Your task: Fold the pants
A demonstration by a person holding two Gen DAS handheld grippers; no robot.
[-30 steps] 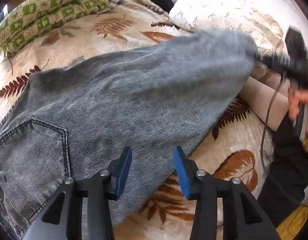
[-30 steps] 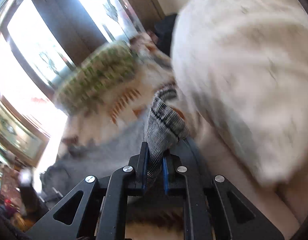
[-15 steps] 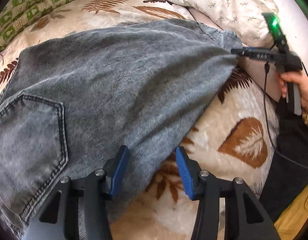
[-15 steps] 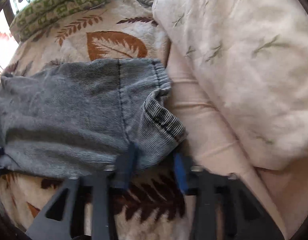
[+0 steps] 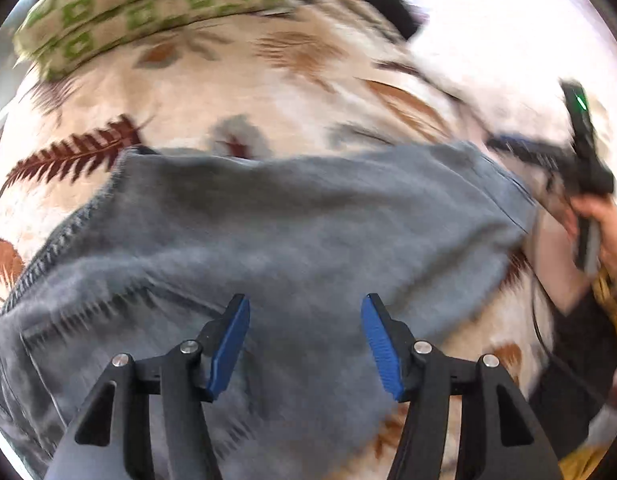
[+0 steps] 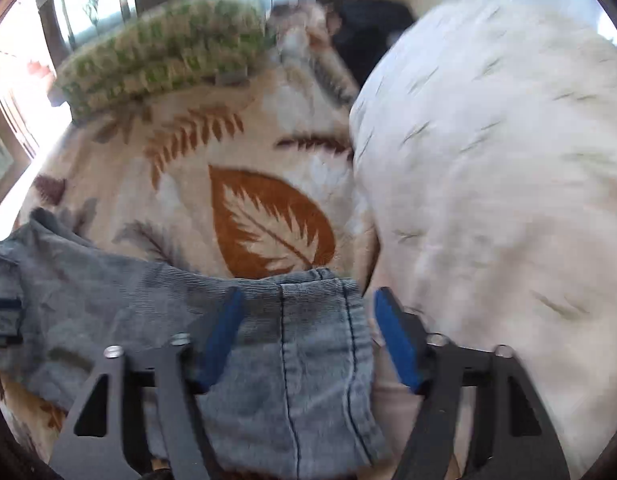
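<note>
The grey pants (image 5: pixel 300 240) are spread flat on the leaf-patterned blanket (image 6: pixel 228 168), their hem beside the white pillow (image 6: pixel 488 180). The left gripper (image 5: pixel 306 340) is seen opening above the cloth, nothing pinched. The right gripper (image 6: pixel 304 340) is released over the hem.

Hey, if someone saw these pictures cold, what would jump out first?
Grey jeans spread across a cream leaf-print blanket fill both views. A big white pillow bulks at the right of the right wrist view. A folded green-patterned blanket lies at the far edge.
</note>
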